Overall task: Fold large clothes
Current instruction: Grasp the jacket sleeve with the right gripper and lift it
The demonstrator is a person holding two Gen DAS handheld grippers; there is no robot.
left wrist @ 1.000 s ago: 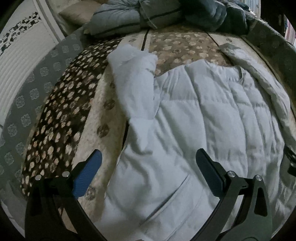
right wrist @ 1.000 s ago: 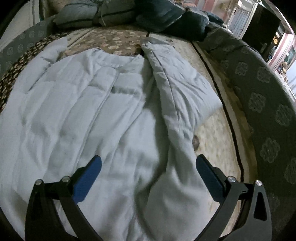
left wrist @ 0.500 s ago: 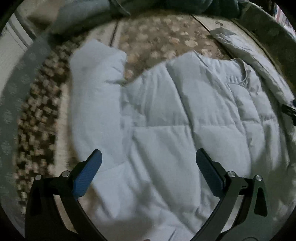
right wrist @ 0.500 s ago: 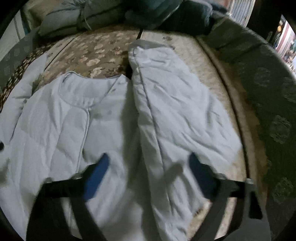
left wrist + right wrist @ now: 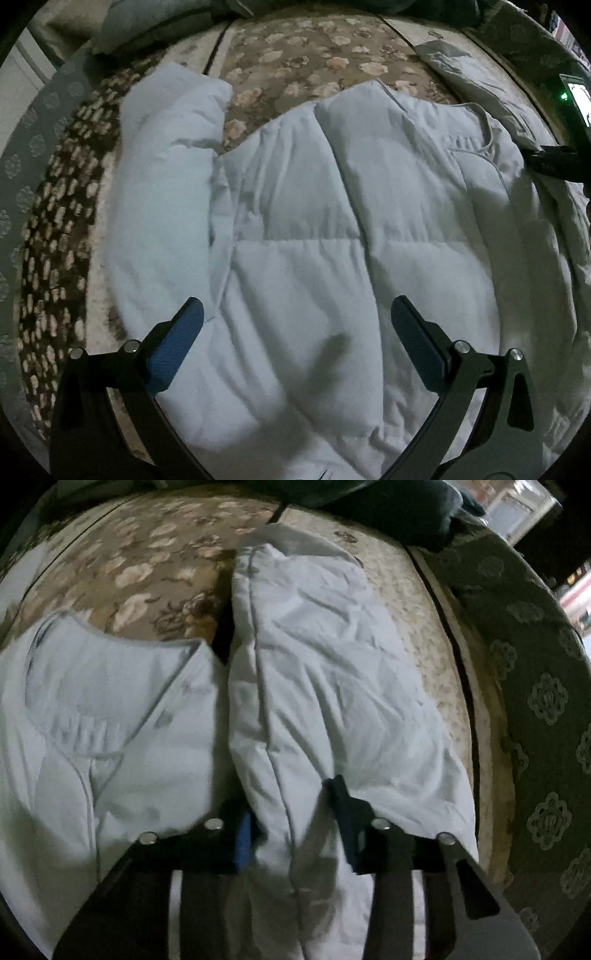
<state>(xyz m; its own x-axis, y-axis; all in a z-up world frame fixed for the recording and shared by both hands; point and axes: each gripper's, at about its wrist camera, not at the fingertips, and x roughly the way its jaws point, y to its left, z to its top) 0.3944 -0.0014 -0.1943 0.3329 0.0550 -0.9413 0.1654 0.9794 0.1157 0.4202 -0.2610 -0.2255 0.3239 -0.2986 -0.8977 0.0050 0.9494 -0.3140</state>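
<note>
Covering the bed point(image 5: 321, 55), a brown floral spread shows beneath a puffy, quilted pale jacket point(image 5: 332, 229) lying flat. Left gripper point(image 5: 295, 332) hovers wide open over it; right gripper point(image 5: 291, 812) is closing around 1 sleeve point(image 5: 325, 672).

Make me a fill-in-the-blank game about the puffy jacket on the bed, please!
1. The puffy jacket is pale ____ in colour.
2. The bedspread under it has a ____ pattern.
3. The right gripper is closing its jaws around the jacket's ____.
4. The left gripper has its jaws wide ____ above the jacket.

Missing words: blue; flower; sleeve; open
</note>
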